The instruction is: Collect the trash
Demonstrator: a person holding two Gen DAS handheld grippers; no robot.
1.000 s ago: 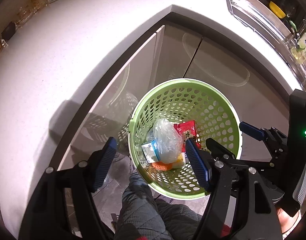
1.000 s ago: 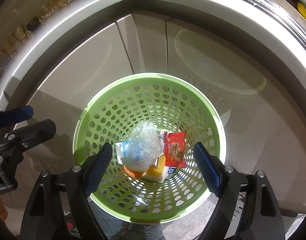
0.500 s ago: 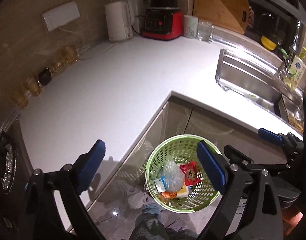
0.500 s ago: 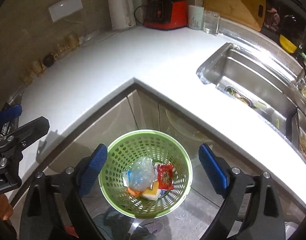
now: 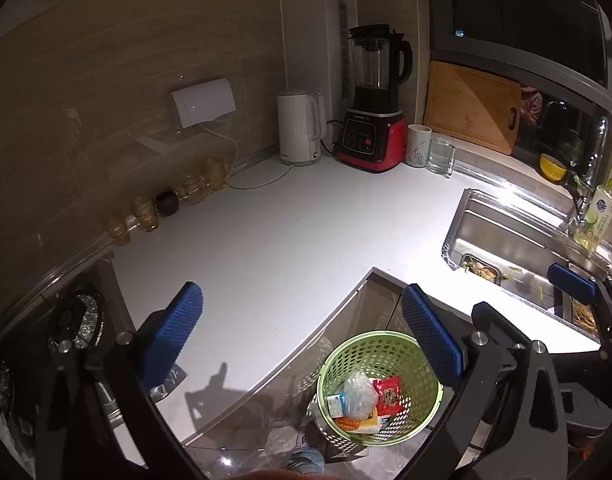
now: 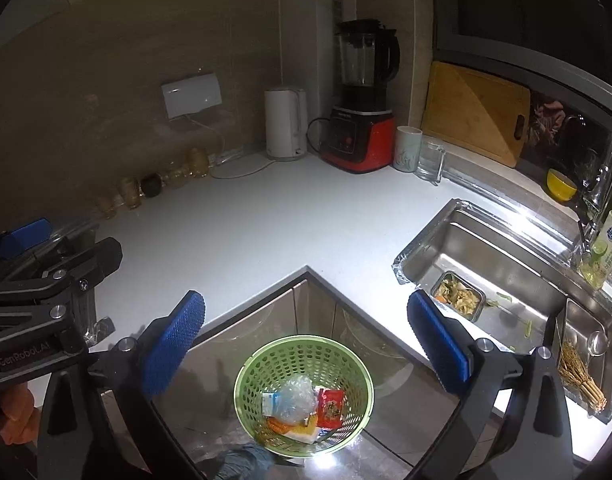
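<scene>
Standing on the floor in the inside corner of the L-shaped white countertop point(image 6: 274, 220), the green perforated basket point(image 6: 304, 348) holds the collected trash: a crumpled clear plastic bag point(image 6: 296, 398), a red snack packet point(image 6: 329, 402), a small blue-and-white carton point(image 6: 270, 402), an orange scrap point(image 6: 277, 425) and a yellow-and-white piece point(image 6: 306, 433). The left gripper point(image 5: 302, 336) is above the counter edge with its blue pads spread wide; its jaws have just been opening and nothing is between them. The right gripper point(image 6: 306, 334) is above the basket, pads likewise spread wide; its jaws have just been opening and they hold nothing. Neither gripper touches the basket or its contents. In the left wrist view the basket point(image 5: 379, 346) appears below and behind the right-hand pad of the left gripper. Against the back wall stand a white kettle point(image 6: 286, 124), a red-based blender point(image 6: 359, 100), a cup point(image 6: 407, 148) and a clear glass jug point(image 6: 429, 160); a wooden cutting board point(image 6: 475, 110) leans beside them. The stainless sink point(image 6: 457, 248) contains a small metal tray of food scraps point(image 6: 459, 298). A row of amber glass jars point(image 6: 154, 186) lines the left wall.
</scene>
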